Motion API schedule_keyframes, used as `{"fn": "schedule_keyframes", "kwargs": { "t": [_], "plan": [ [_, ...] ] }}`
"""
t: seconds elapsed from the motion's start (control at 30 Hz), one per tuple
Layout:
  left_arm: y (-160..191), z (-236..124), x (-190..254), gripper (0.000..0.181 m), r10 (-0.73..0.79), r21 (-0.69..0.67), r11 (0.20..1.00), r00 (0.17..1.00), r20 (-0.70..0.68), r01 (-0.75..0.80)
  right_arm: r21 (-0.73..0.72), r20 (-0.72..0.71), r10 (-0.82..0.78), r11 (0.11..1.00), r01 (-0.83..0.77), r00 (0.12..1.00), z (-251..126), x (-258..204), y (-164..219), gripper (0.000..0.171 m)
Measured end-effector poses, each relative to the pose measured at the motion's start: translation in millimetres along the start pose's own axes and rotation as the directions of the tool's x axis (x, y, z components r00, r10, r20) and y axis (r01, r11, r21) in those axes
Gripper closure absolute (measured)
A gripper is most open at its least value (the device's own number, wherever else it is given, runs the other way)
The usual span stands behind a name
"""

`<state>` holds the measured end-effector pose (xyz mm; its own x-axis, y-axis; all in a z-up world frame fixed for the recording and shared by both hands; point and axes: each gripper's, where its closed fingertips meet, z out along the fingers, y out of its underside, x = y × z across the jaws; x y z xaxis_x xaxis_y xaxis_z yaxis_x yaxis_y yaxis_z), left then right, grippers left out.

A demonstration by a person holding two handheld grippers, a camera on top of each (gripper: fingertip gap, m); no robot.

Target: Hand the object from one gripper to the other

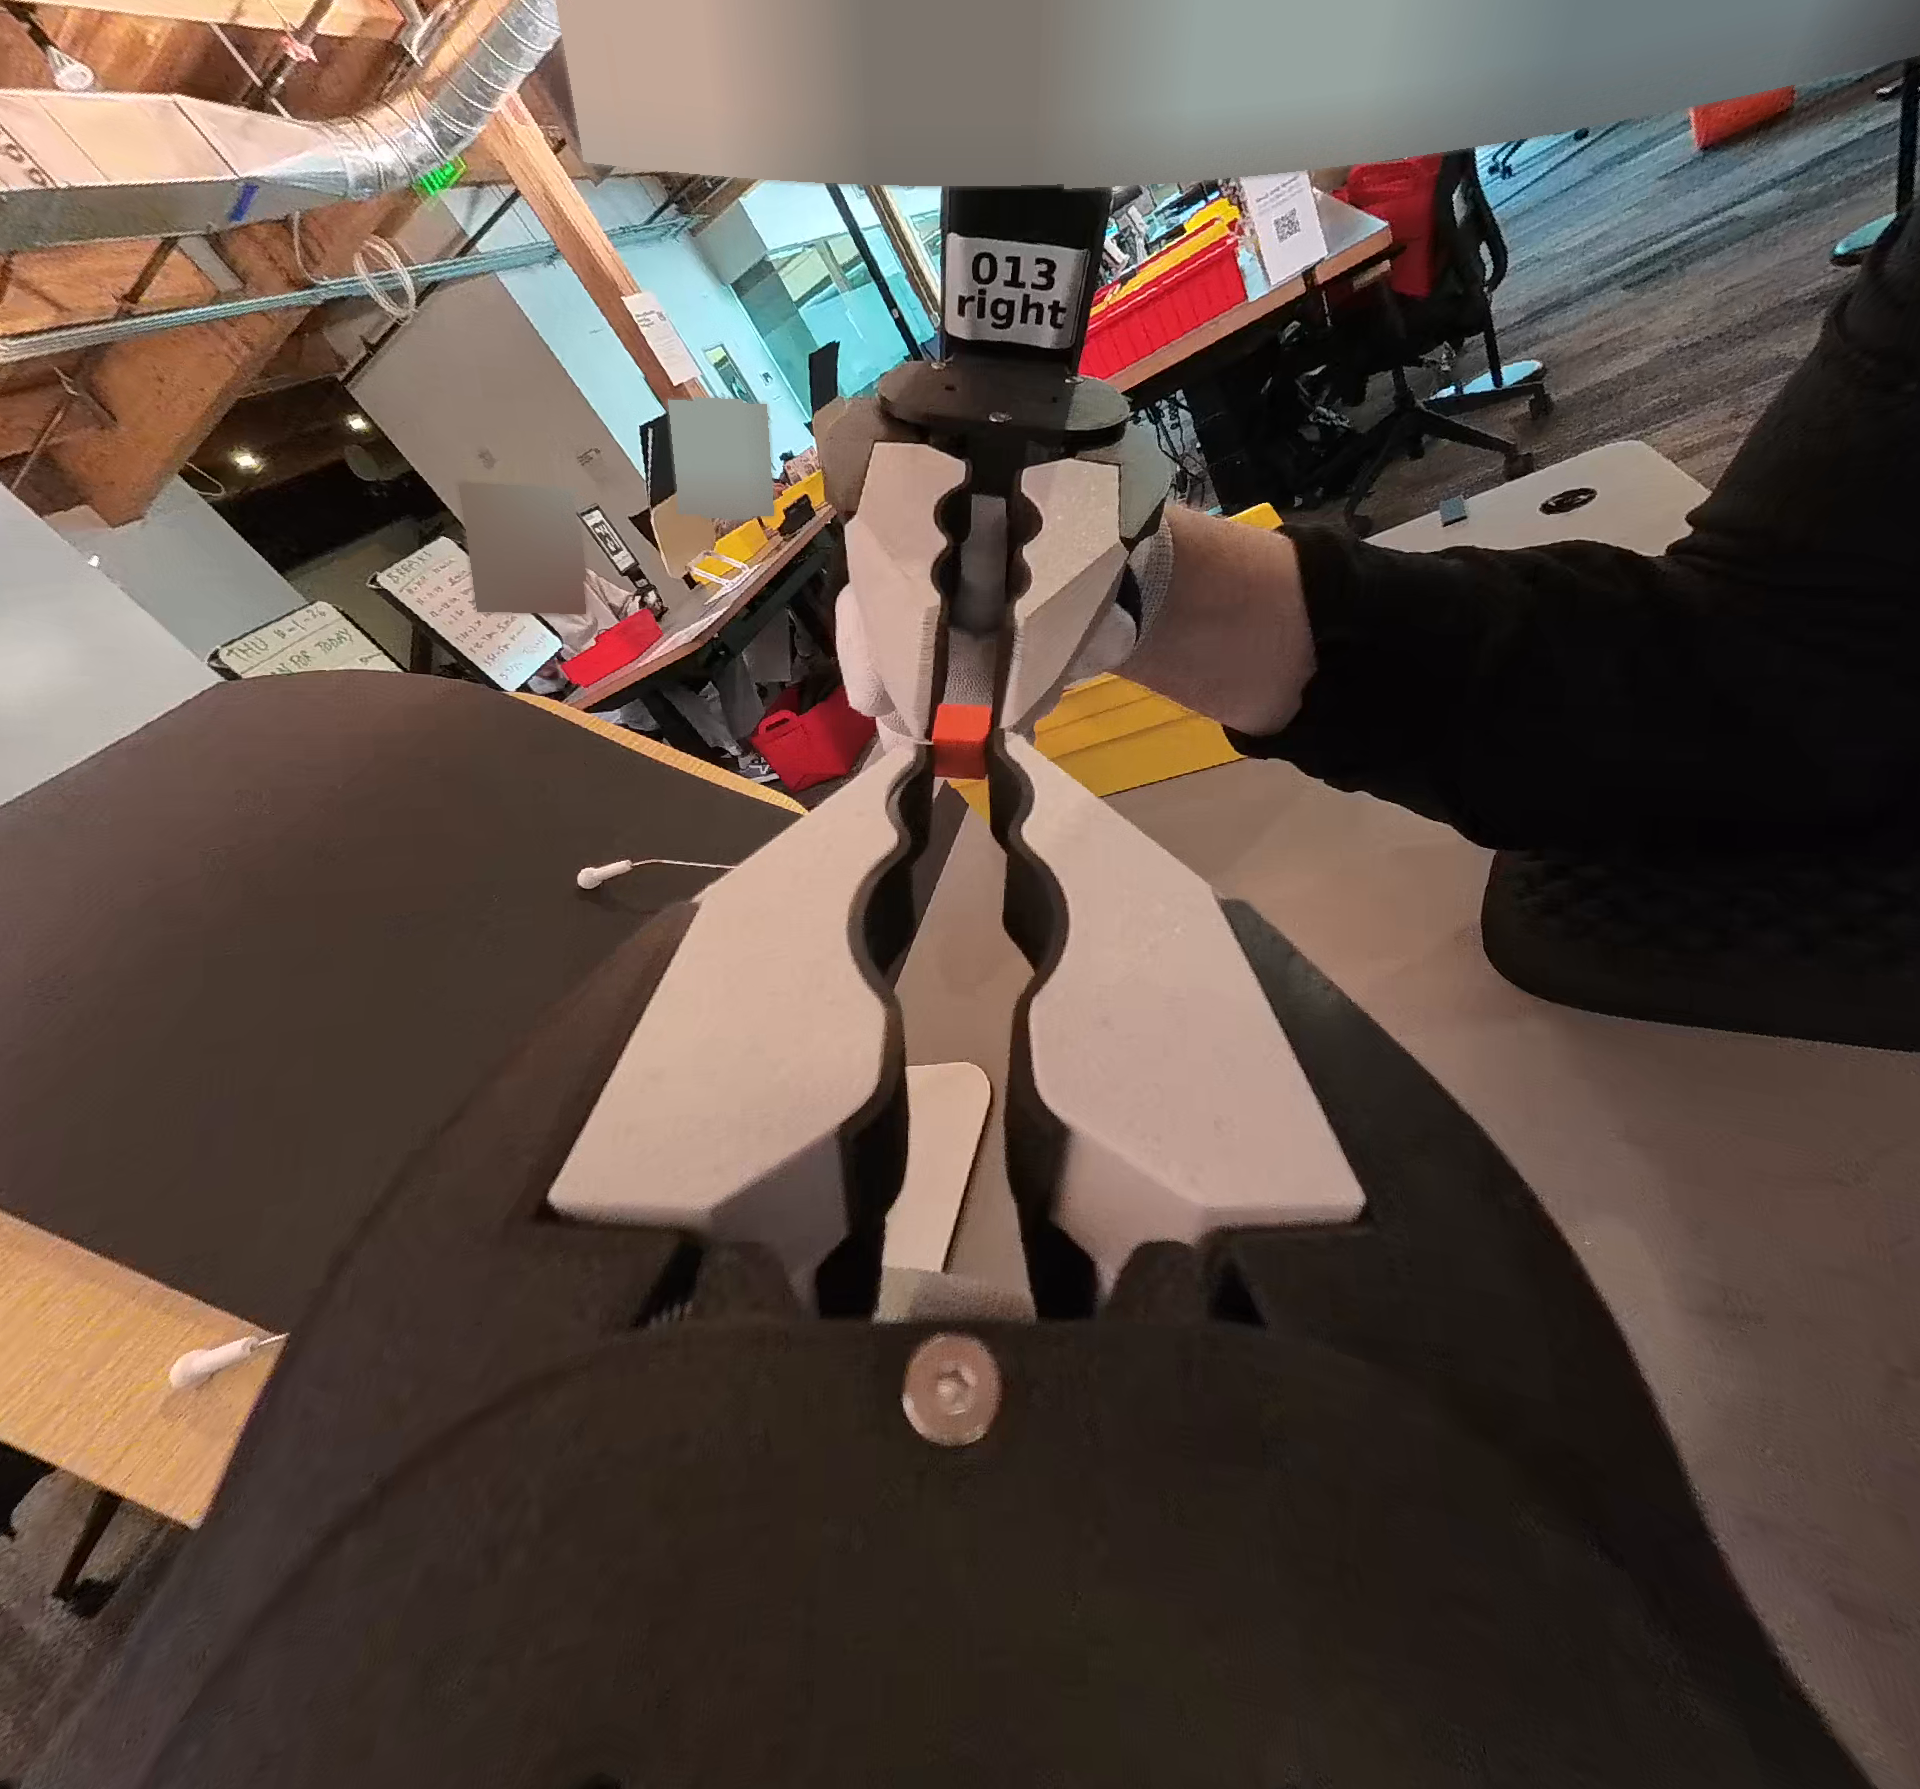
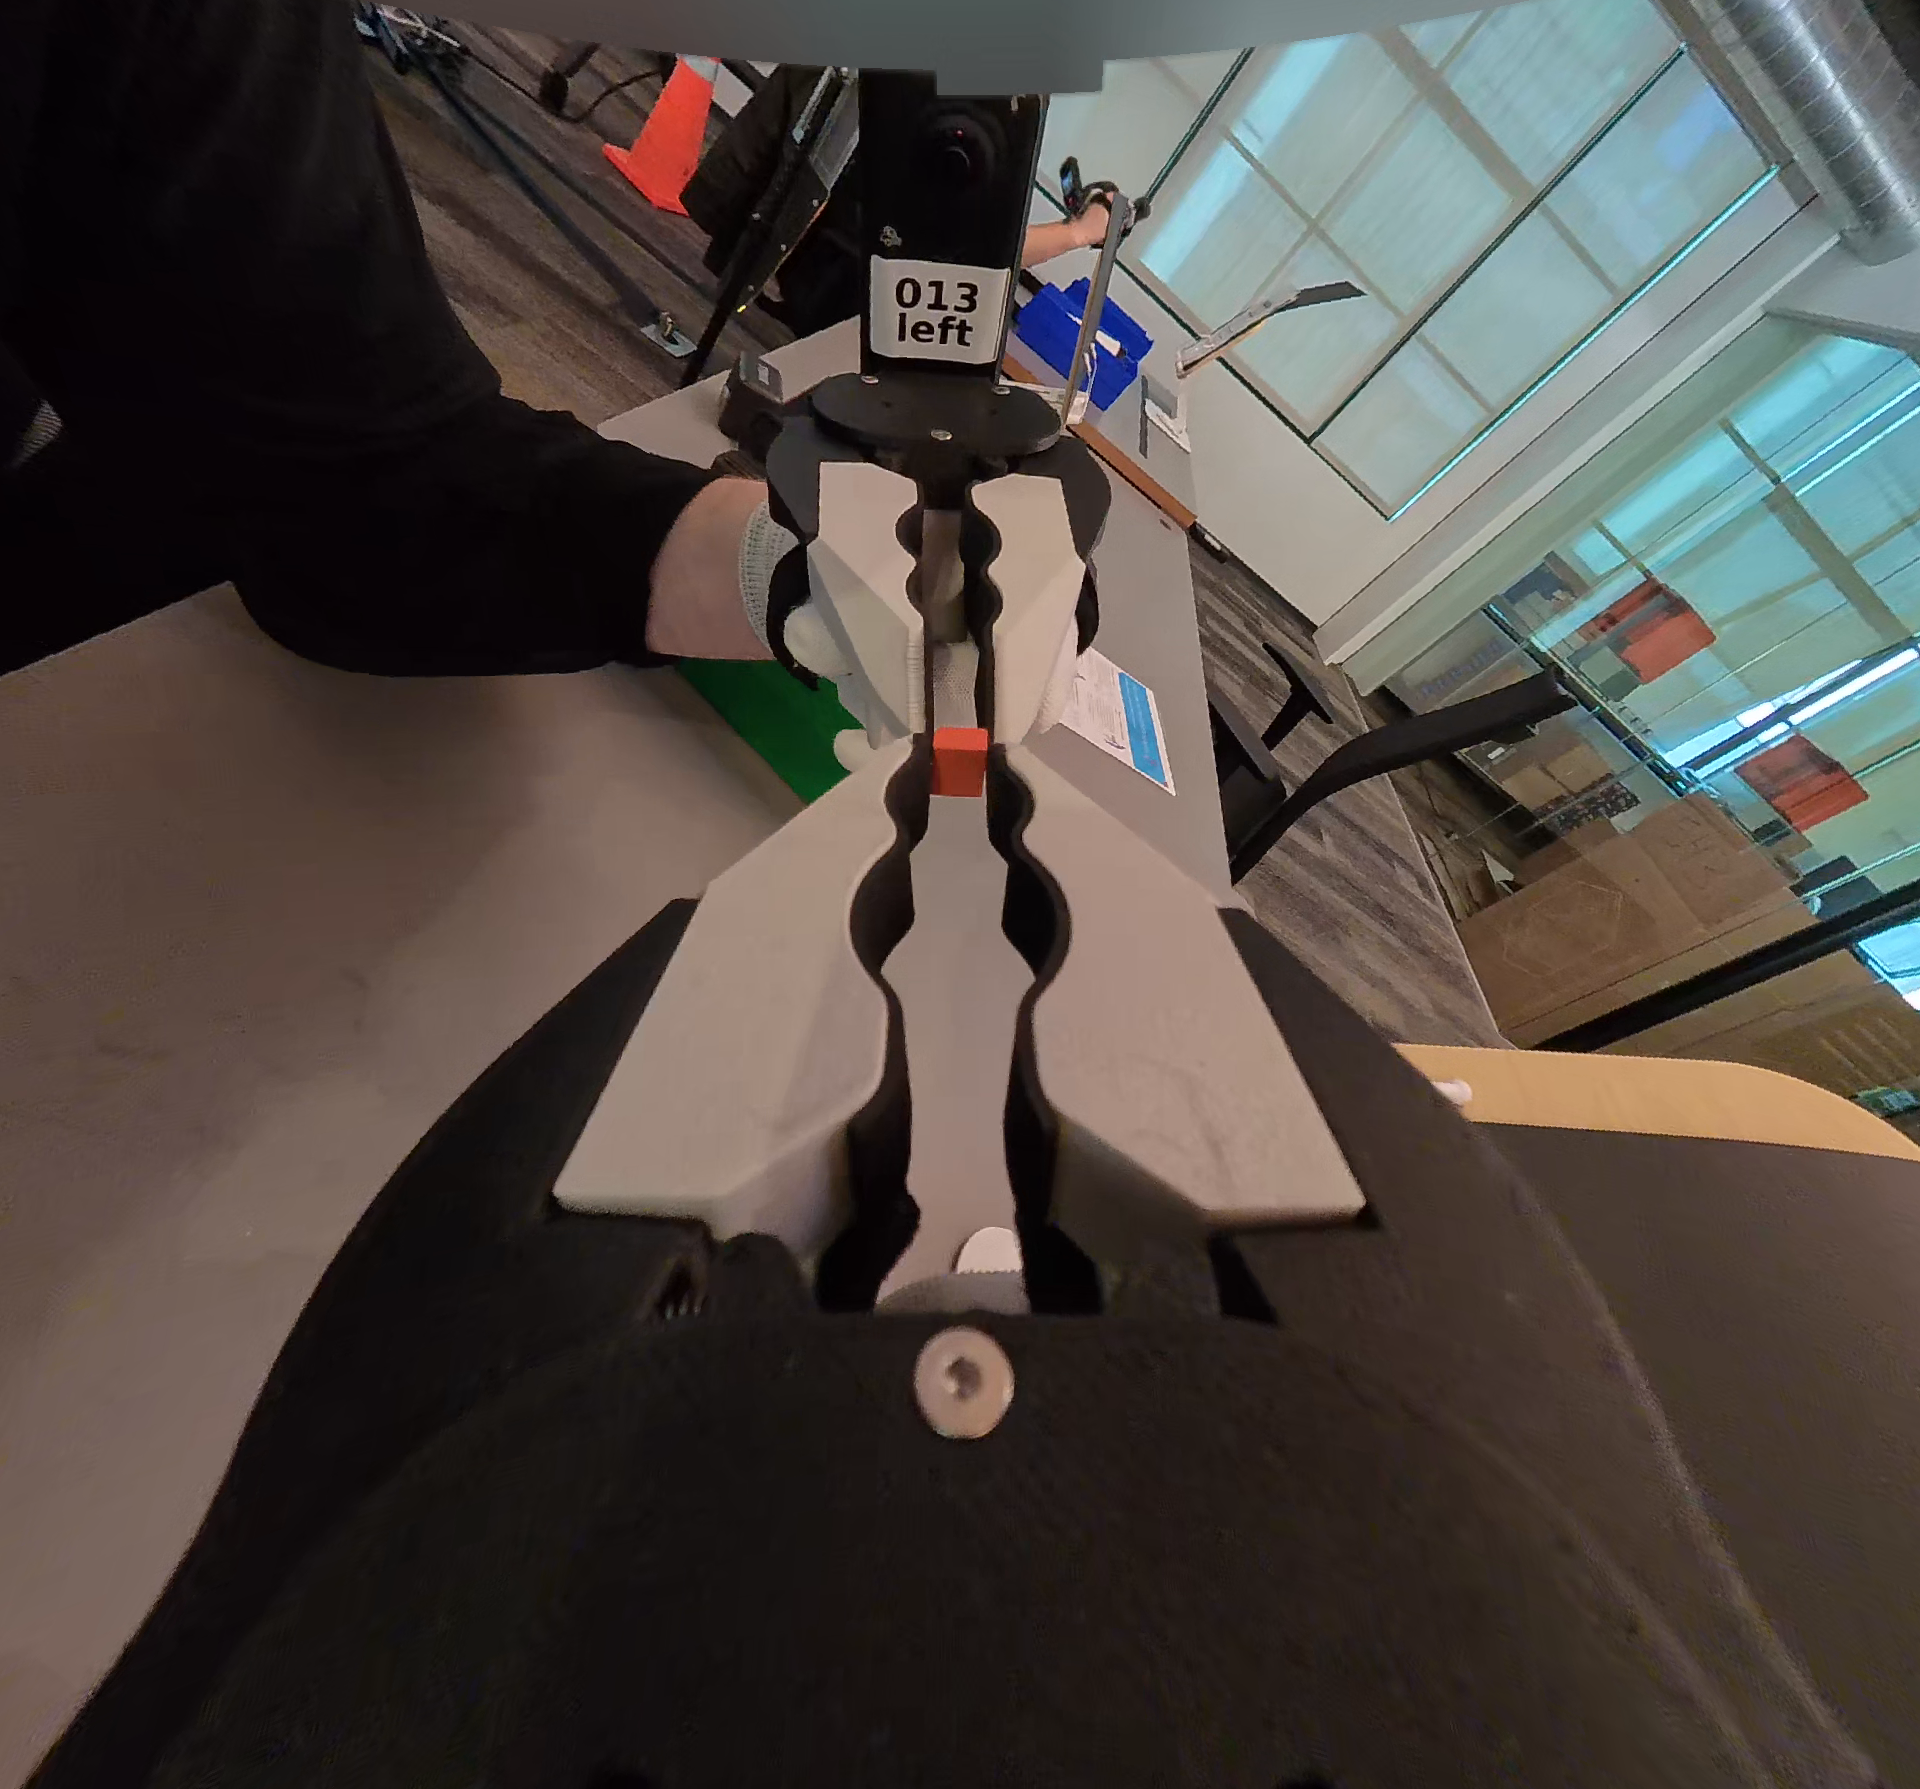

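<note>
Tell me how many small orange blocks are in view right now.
1. A single small orange block sits at the meeting fingertips of the left gripper and the right gripper, above the table. None other shows.

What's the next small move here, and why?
Probably open the giving gripper slightly, without pulling apart. The left gripper and right gripper meet tip to tip, both seemingly closed on the orange block; which one is giving isn't visible.
</note>
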<state>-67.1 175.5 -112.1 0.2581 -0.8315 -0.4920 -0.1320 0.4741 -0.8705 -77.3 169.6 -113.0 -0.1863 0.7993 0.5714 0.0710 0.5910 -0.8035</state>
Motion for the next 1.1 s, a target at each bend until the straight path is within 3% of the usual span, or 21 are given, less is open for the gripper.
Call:
{"fn": "schedule_keyframes", "kwargs": {
  "t": [0.3,0.4,0.53,0.63,0.73,0.83,0.93,1.1],
  "plan": [
    [-2.9,0.9,-8.5,0.172,0.011,0.02,1.0,0.998,0.069,-0.012,0.023,-0.032,0.017,1.0,-0.017,0.999,-1.9,8.9,-1.2,0.164],
    [-6.9,-0.3,-29.9,0.154,0.035,0.039,0.998,0.972,0.23,-0.045,0.056,-0.133,-0.001,0.998,0.009,0.991,-7.1,26.1,-7.7,0.164],
    [-11.3,-2.5,-50.8,0.154,-0.036,0.11,0.994,0.924,0.381,-0.007,0.127,-0.339,-0.022,0.989,0.069,0.941,-16.1,58.3,-23.8,0.164],
    [-17.5,-7.5,-59.6,0.154,-0.126,0.209,0.977,0.89,0.438,0.036,0.22,-0.441,0.08,0.975,0.022,0.894,-17.0,81.2,-28.8,0.164],
    [-15.2,-16.5,-72.3,0.153,0.032,0.093,0.989,0.797,0.602,-0.111,0.487,-0.353,0.342,0.862,-0.141,0.871,-13.4,92.5,-37.9,0.164],
    [-17.3,-24.9,-79.5,0.153,0.284,-0.117,0.95,0.651,0.704,-0.288,0.73,-0.097,0.569,0.598,-0.331,0.816,-12.2,97.4,-41.0,0.164],
    [-16.6,-32.9,-85.8,0.155,0.389,-0.217,0.912,0.56,0.732,-0.349,0.787,0.084,0.652,0.421,-0.452,0.754,-1.9,97.7,-31.4,0.164],
    [-14.9,-32.6,-83.3,0.157,0.535,-0.331,0.831,0.479,0.696,-0.447,0.765,0.177,0.684,0.357,-0.536,0.708,24.1,90.1,-24.4,0.164]
  ]
}}
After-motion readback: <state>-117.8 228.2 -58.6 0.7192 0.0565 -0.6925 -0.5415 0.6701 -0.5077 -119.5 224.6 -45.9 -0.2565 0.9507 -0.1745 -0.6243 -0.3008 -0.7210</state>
